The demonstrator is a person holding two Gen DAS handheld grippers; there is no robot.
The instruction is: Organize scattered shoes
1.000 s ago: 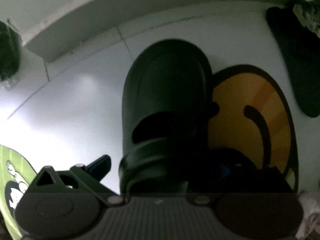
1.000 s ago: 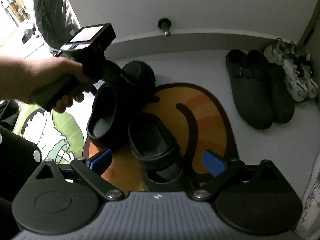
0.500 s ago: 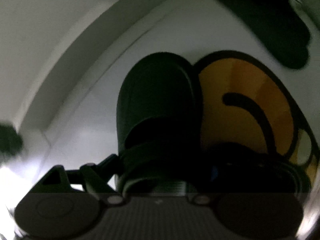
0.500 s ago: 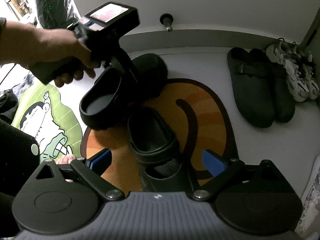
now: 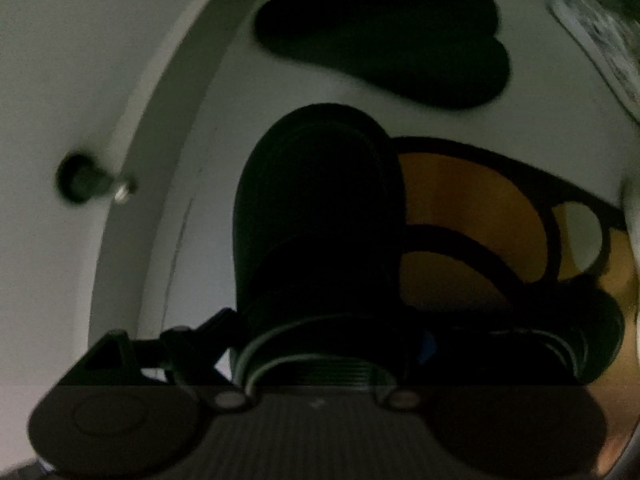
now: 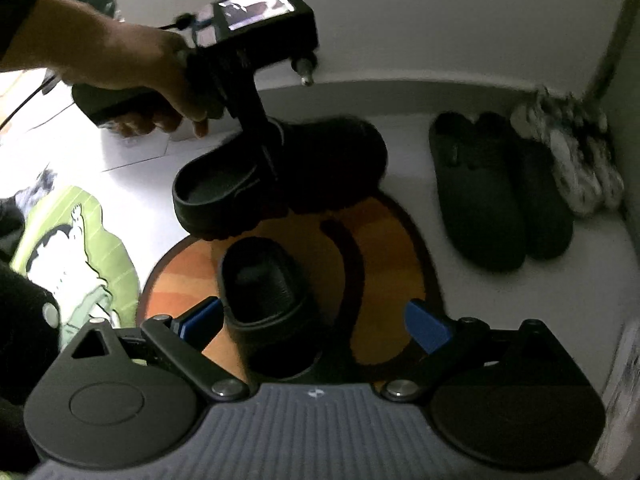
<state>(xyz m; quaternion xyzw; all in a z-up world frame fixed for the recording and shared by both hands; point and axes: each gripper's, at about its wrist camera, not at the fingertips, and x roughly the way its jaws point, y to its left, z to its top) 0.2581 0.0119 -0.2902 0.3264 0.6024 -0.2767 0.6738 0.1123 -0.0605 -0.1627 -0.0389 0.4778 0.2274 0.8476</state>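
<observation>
The chunky black rubber clog [image 6: 280,176] has been lifted off the round orange doormat [image 6: 384,264] and swung toward the lined-up dark slippers [image 6: 496,188], pinched by the left gripper [image 6: 268,148]; its mate [image 6: 264,292] is framed by the spread right gripper [image 6: 316,322].

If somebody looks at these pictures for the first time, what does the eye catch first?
First, the black clog in the air, gripped by the left gripper above the orange mat. A second black clog lies on that mat between the open fingers of the right gripper. To the right, a pair of black slippers and pale sneakers stand in a row by the wall.
</observation>
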